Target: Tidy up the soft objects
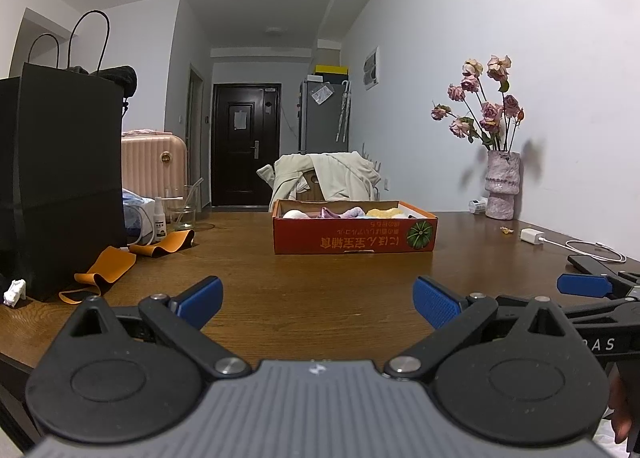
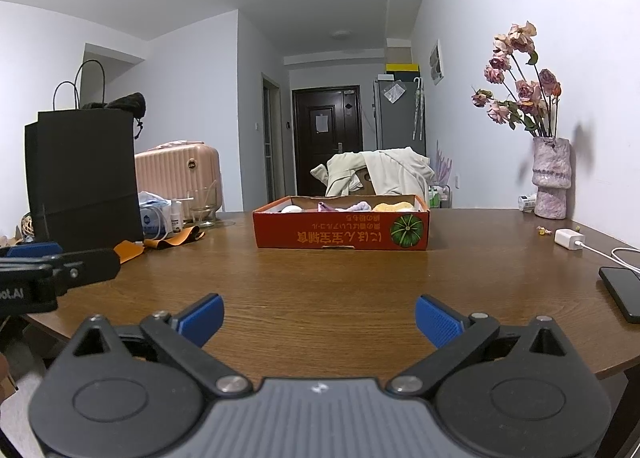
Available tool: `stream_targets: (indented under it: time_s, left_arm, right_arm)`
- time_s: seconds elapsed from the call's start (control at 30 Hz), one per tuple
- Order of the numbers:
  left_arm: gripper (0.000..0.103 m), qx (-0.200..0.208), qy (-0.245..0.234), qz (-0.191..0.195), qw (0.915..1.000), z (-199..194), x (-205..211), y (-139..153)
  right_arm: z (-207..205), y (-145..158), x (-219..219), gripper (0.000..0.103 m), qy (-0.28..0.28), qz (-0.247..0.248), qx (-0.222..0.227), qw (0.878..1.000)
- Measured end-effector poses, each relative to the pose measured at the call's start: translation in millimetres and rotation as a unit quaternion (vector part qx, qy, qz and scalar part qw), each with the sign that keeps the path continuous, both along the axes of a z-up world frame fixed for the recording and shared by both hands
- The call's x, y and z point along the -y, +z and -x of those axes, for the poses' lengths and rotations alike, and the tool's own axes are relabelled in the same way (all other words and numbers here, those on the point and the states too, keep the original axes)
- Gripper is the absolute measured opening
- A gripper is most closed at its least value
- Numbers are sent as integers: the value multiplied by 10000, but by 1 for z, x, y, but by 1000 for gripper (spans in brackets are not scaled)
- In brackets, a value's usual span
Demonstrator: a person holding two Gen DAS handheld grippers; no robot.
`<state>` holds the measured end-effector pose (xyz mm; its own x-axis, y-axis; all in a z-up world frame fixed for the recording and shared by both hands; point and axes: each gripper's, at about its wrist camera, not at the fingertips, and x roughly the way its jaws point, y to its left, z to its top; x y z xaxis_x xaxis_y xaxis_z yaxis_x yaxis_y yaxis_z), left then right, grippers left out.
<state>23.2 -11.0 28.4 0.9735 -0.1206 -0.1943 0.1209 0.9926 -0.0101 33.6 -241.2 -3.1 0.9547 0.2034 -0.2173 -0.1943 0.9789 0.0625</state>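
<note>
An orange cardboard box [image 1: 352, 236] stands on the wooden table [image 1: 304, 290], far from both grippers. Several soft objects lie in it: a white one [image 1: 294, 213], a purple one [image 1: 329, 213], a lilac one [image 1: 353, 212] and a yellow one [image 1: 385, 212]. The box also shows in the right wrist view [image 2: 340, 232]. My left gripper [image 1: 318, 302] is open and empty, low over the near table edge. My right gripper [image 2: 319, 320] is open and empty beside it. One right finger [image 1: 584, 284] shows at the left wrist view's right edge.
A tall black paper bag [image 1: 60, 178] stands at the left, with orange straps [image 1: 120, 262], a small spray bottle [image 1: 159, 223] and a glass [image 1: 182, 210] beside it. A vase of dried roses [image 1: 502, 184], a white charger [image 1: 532, 236] with cable, and a phone [image 2: 624, 292] lie at the right.
</note>
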Motion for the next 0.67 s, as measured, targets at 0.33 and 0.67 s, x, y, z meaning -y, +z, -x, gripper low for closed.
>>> stream_targets:
  time_s: [0.33,0.67]
  left_arm:
    - [103,26,-11,3,10000,0,-1,2]
    - [103,73,-33,-19,10000,1,-1,4]
  right_arm:
    - [0,1,0,103,-3,11,13,10000]
    - [1,2,0,103,-49,57,77,9999]
